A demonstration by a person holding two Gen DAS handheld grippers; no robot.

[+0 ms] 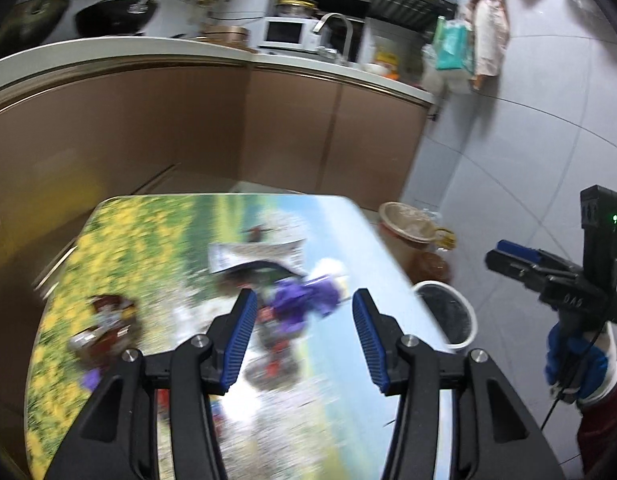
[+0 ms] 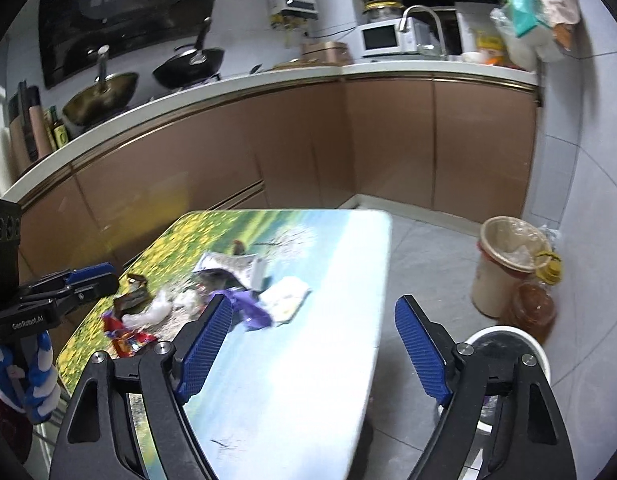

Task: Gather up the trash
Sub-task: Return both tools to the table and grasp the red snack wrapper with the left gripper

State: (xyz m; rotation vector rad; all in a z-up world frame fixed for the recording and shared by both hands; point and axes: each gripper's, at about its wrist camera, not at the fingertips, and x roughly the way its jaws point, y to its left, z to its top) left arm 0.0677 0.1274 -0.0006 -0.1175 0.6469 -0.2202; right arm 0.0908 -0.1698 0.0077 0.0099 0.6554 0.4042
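A small table [image 2: 328,360] printed with a meadow scene stood in a kitchen, hemmed by brown cabinets [image 2: 388,140] under a white countertop [image 2: 428,69] that carried two woks, a microwave [image 2: 388,38] and a tap. Right of the table, on the grey tiled floor, sat a white bin [image 2: 538,354], a lined beige bin [image 2: 504,264] and an amber jug [image 2: 534,308]. The trash lay scattered on the tabletop: a purple wrapper [image 1: 304,296], a silver pouch [image 1: 260,256], a brown packet [image 1: 108,320] and a red wrapper [image 2: 126,336]. The left gripper [image 1: 304,340] hovered with its blue-padded jaws apart and empty, the purple wrapper just beyond the tips. The right gripper [image 2: 312,344] stood wide over the table's bare right part, nothing between its jaws, the litter ahead and to its left. Gloved hands held both tools.
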